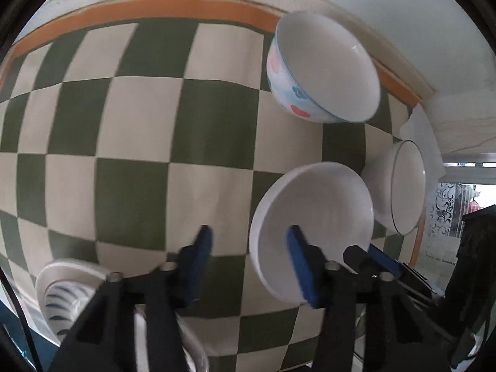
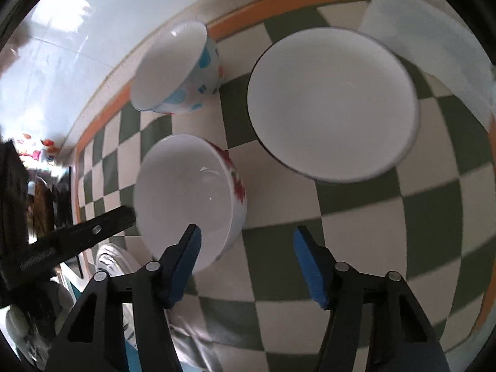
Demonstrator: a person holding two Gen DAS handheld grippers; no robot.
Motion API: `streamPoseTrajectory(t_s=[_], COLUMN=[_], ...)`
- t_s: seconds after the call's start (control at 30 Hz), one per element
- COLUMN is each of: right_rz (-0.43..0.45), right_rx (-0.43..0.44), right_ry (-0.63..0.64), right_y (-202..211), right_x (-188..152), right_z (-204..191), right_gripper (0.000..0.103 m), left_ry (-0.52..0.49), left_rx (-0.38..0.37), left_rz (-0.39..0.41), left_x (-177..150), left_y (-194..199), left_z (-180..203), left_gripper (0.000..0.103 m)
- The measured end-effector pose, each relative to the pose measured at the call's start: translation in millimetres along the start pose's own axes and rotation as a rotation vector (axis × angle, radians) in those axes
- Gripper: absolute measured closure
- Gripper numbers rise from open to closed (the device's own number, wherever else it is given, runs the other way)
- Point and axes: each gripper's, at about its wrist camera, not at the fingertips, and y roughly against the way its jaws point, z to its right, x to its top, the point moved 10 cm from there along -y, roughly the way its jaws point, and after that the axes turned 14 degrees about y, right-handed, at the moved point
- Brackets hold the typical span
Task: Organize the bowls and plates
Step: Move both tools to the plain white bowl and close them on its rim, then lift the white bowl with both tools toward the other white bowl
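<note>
Three bowls stand on a green-and-cream checkered cloth [image 1: 130, 155]. A white bowl with red marks [image 2: 186, 195] [image 1: 313, 220] is nearest. A flower-patterned bowl [image 1: 322, 68] [image 2: 179, 68] stands by the far wall. A wide dark-rimmed white bowl [image 2: 334, 105] [image 1: 403, 186] stands at the right. My left gripper [image 1: 251, 248] is open, its right finger over the near bowl's rim. My right gripper [image 2: 246, 245] is open, its left finger at that bowl's near edge; it also shows in the left wrist view [image 1: 381, 257].
A stack of plates with a blue-striped dish [image 1: 65, 291] sits at the table's near left edge. A white paper towel [image 2: 427, 34] lies at the far right. An orange border [image 1: 173, 9] edges the cloth by the wall.
</note>
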Motion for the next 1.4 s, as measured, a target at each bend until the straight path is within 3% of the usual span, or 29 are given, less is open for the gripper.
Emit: streamPoseTrajectory(t_s=[0.13, 0.17, 0.3, 0.47, 0.63, 0.93, 1.07, 1.4], right_rz=[-0.024, -0.030, -0.046, -0.054, -0.050, -0.068, -0.092, -0.133], right_rx=[-0.018, -0.029, -0.010, -0.055, -0.062, -0.039, -0.029, -0.016], right_ry=[0.029, 0.036, 0.042, 0.060, 0.081, 0.063, 0.039, 0.005], right_y=[-10.6, -13.6, -18.6, -17.2, -3.3, 26.6, 29.6, 11.0], right_x=[10.3, 13.2, 17.4, 16.5, 4.8, -56.0, -84.4, -109.7], right_z=[2.2, 3.4, -3.8, -9.7, -20.6, -15.7, -3.8, 8.2], right_gripper=[0.069, 0.077, 0.092, 0.092, 0.093, 0.093, 0.093, 0.093], left_ry=[-0.024, -0.025, -0.055, -0.077, -0.129, -0.187, -0.218, -0.219], left_rx=[0.014, 0.016, 0.011, 0.026, 0.064, 0.028, 0.046, 0.082], left_rz=[-0.005, -0.010, -0.015, -0.015, -0.002, -0.044, -0.066, -0.094], left_x=[4.7, 5.8, 3.4, -3.9, -34.3, -94.8, -114.2, -130.4], left_y=[-9.2, -10.9, -13.3, -11.9, -1.7, 1.8, -7.2, -27.4], left_z=[7.0, 8.5, 15.4, 19.2, 24.5, 30.2, 24.6, 34.2], left_gripper=[0.084, 0.086, 0.088, 0.088, 0.088, 0.088, 0.088, 0.088])
